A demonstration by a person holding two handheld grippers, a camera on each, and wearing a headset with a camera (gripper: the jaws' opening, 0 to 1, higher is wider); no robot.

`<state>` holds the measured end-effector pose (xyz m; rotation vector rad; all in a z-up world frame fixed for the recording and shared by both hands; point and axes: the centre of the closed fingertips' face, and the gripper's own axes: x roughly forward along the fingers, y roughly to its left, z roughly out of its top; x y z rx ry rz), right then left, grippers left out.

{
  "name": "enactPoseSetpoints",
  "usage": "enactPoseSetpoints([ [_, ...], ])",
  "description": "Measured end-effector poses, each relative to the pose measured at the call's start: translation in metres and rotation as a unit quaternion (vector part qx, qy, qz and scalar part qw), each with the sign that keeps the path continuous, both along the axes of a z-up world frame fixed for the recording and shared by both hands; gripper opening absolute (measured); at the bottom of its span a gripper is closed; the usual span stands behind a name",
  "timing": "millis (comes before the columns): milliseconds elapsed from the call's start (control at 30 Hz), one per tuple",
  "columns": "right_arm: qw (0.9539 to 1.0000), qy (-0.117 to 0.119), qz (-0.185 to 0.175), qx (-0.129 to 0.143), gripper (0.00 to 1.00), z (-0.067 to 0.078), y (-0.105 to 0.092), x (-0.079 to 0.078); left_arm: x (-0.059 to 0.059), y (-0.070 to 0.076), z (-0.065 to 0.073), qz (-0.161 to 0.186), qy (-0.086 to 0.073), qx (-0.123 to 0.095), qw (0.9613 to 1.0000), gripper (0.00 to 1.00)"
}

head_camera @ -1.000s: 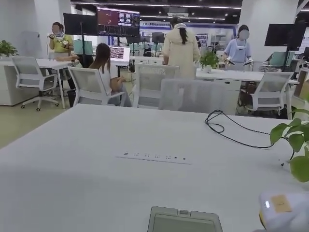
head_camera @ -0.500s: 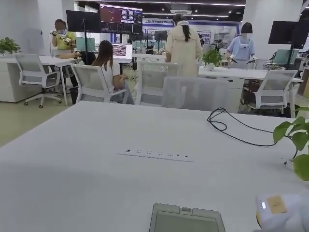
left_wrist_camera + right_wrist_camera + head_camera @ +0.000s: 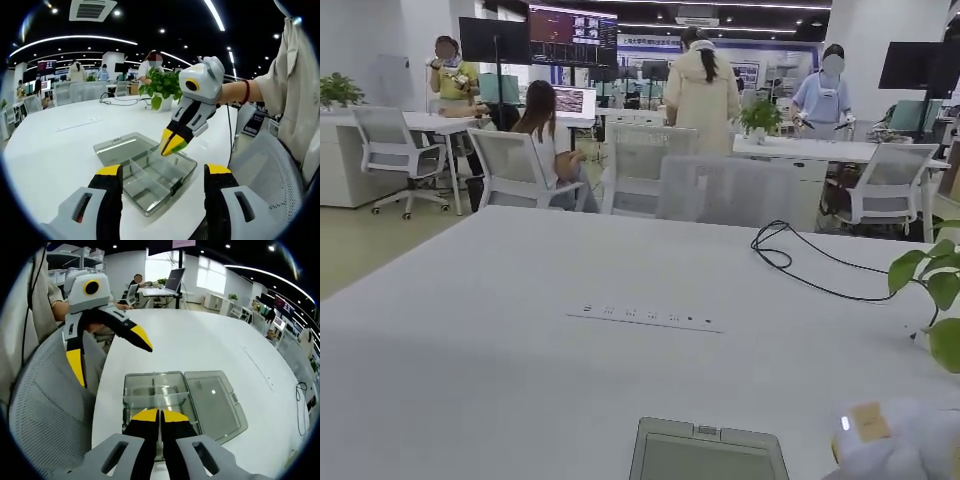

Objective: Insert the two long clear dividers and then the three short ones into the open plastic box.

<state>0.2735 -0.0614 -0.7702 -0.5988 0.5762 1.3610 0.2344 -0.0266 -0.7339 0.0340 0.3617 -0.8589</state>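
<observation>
- In the head view the whole picture has shifted a little against the picture of a second ago; this is the camera moving, because the table (image 3: 520,360) and the lid (image 3: 708,455) keep their relation.
- One real change: a gripper (image 3: 880,440) at the lower right corner, blurred, now sits somewhat closer to the lid than before; I cannot tell which side it is.
- The left gripper (image 3: 164,172) has its jaws wide apart and holds nothing; it hovers near the plastic box (image 3: 150,207).
- The right gripper (image 3: 160,414) has its jaws pressed together just above the box; a clear piece between them would hardly be visible, so I cannot tell whether it holds one.
- The plastic box lies open on the table near the person's edge, its lid flat beside it; clear dividers (image 3: 155,396) already cross inside it, but I cannot count them.
- My judgement: the task is well advanced, perhaps at the short pieces.
</observation>
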Motion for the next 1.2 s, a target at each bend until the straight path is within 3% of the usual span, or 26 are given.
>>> enactPoseSetpoints([
  [500, 0.9978, -0.012, 0.058, -0.032, 0.02, -0.008, 0.011, -0.004, 0.0, 0.003, -0.003, 0.005, 0.003, 0.005, 1.0, 0.65],
  [700, 0.9976, -0.008, 0.056, -0.041, 0.02, -0.014, 0.012, -0.002, 0.0, 0.004, -0.003, 0.007, 0.003, 0.004, 1.0, 0.65],
  [1200, 0.9984, 0.0, 0.049, -0.027, 0.02, -0.013, 0.012, -0.001, 0.001, 0.002, -0.004, 0.004, 0.006, 0.007, 1.0, 0.64],
])
